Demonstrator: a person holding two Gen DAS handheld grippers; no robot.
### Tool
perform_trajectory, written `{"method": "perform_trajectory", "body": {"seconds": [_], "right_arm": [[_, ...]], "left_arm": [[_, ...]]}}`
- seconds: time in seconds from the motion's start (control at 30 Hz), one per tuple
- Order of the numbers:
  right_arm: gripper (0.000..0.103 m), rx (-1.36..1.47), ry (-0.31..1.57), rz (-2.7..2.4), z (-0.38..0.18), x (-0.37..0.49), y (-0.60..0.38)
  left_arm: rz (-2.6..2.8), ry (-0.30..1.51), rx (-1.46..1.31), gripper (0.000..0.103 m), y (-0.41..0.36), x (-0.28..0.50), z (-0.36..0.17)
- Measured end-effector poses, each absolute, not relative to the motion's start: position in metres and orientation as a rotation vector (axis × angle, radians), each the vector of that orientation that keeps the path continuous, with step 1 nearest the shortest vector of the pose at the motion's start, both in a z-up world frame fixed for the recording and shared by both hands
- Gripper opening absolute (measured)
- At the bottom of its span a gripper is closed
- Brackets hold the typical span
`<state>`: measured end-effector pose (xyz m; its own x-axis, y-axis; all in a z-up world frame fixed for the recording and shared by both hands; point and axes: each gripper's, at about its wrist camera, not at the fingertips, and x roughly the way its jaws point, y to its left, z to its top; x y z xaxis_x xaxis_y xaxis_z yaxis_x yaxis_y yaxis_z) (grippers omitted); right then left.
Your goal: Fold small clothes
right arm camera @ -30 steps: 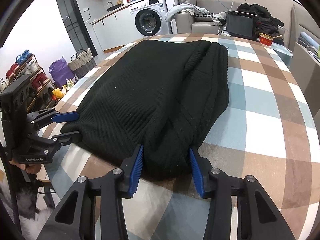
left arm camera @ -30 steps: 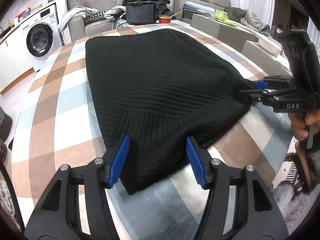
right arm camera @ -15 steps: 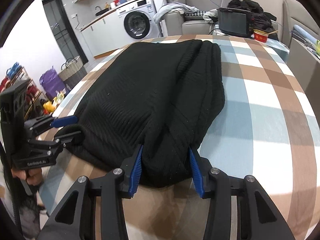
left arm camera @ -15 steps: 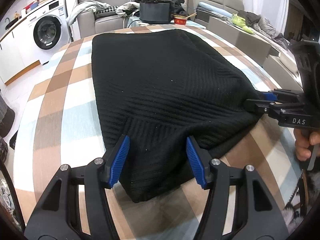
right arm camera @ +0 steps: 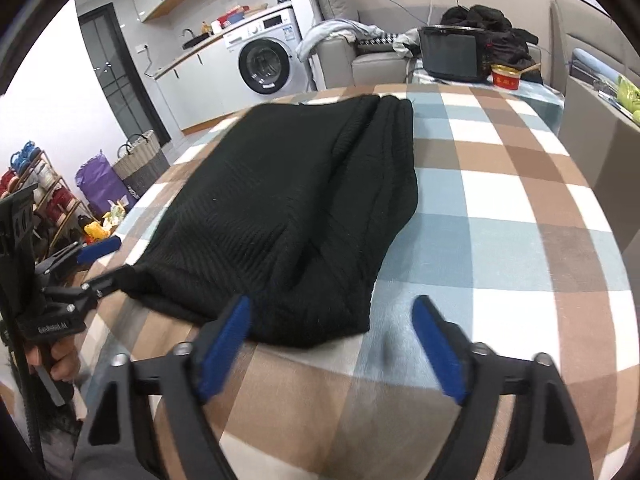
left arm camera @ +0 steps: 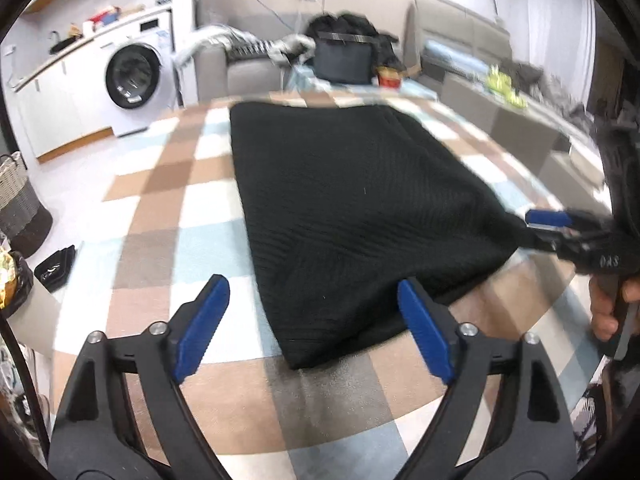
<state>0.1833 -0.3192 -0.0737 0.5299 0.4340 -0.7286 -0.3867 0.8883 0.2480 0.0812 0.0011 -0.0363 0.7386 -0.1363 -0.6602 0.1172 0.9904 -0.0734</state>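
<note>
A black ribbed knit garment [left arm camera: 352,208] lies folded flat on the checked tablecloth [left arm camera: 160,216]. My left gripper [left arm camera: 316,328] is open and empty, just short of the garment's near corner. It also shows in the right wrist view [right arm camera: 100,264] at the garment's left corner. My right gripper [right arm camera: 332,344] is open and empty, with the garment's near edge [right arm camera: 312,320] between and just beyond its fingers. In the left wrist view the right gripper [left arm camera: 548,228] sits at the garment's right corner.
The table's near edge [left arm camera: 320,432] runs close under both grippers. A black box [right arm camera: 452,56] and a red bowl [right arm camera: 506,78] stand at the far end. A washing machine [right arm camera: 266,60], a sofa and a wicker basket [right arm camera: 140,160] lie beyond.
Both grippers have opened wide and let go of the garment's near edge. Both have pulled back toward the table's edge, and the garment now rests flat.
</note>
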Motion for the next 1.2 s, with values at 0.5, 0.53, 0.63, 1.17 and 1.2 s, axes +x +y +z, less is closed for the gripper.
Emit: {"method": "perform_trajectory", "body": {"seconds": [0.5, 0.53, 0.63, 1.17, 1.2], "right_arm": [[0.103, 0.01, 0.57, 0.53, -0.027, 0.151, -0.321], [0.103, -0.008, 0.554, 0.531, -0.028, 0.15, -0.319], [0.103, 0.004, 0.547, 0.528, -0.034, 0.152, -0.319], [0.103, 0.036, 0.449, 0.571, -0.036, 0.141, -0.324], [0.103, 0.036, 0.449, 0.571, -0.036, 0.142, -0.324]], "left_arm": [[-0.036, 0.557, -0.091, 0.102, 0.006, 0.056, -0.027], [-0.038, 0.547, -0.091, 0.102, 0.006, 0.056, -0.027], [-0.035, 0.521, -0.085, 0.102, 0.004, 0.052, -0.027], [-0.053, 0.489, -0.118, 0.102, 0.008, 0.044, -0.025], [-0.054, 0.487, -0.124, 0.102, 0.01, 0.044, -0.025]]}}
